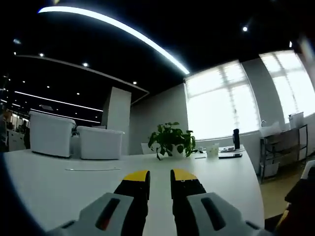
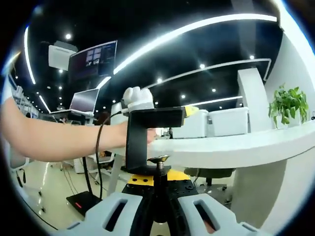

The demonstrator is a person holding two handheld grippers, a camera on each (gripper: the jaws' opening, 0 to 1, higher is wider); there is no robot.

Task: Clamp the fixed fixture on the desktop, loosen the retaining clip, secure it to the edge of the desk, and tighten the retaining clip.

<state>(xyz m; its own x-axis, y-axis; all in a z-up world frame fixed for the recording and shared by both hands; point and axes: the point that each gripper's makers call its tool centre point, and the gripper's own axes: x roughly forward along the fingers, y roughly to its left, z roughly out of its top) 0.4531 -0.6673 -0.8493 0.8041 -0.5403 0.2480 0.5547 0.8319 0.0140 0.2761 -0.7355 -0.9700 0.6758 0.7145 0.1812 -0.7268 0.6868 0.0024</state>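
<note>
Clamp fixture (image 2: 146, 140), black C-shaped, sits on the desk (image 2: 231, 147) edge at 11 o'clock of the right tool (image 2: 158, 184), whose jaws pinch its screw (image 2: 158, 167). Looks rigid, light; take the screw stem. Left tool (image 1: 160, 179) nearly closed, empty.

I see the black C-shaped fixture (image 2: 142, 140) upright, hooked over the white desk (image 2: 236, 145) edge, its brass-tipped retaining screw (image 2: 158, 161) at 6 o'clock beneath.
</note>
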